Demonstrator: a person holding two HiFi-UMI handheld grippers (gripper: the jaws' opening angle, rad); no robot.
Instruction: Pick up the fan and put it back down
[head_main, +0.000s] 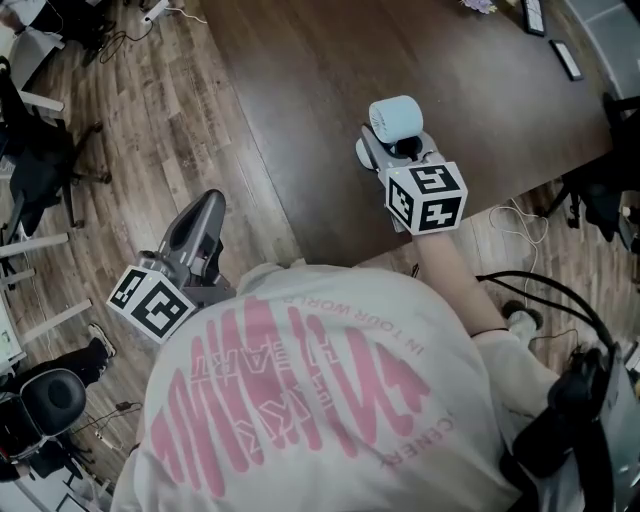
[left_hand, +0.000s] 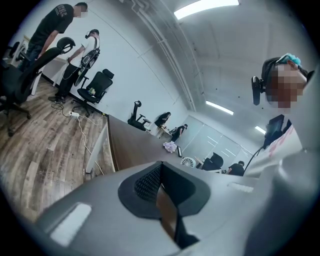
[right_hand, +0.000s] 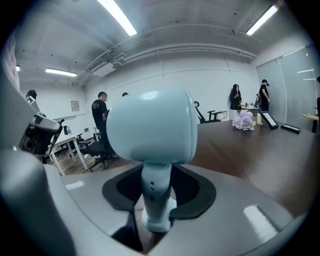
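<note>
A pale blue desk fan (head_main: 395, 122) stands upright near the front edge of the dark brown table (head_main: 300, 100). My right gripper (head_main: 392, 150) reaches to it from the near side. In the right gripper view the fan's round head (right_hand: 152, 125) fills the middle, and its thin stem stands between the black pads (right_hand: 192, 192) of the right gripper (right_hand: 156, 195), which touch it on both sides. The fan's base rests on the table. My left gripper (head_main: 205, 205) hangs over the wooden floor left of the table, shut with nothing in it (left_hand: 160, 182).
Cables (head_main: 520, 225) lie on the floor by the table's front right corner. An office chair (head_main: 50, 400) stands at the lower left. Flat black items (head_main: 565, 58) and purple flowers (right_hand: 244, 120) sit at the table's far end. People stand in the background (right_hand: 102, 117).
</note>
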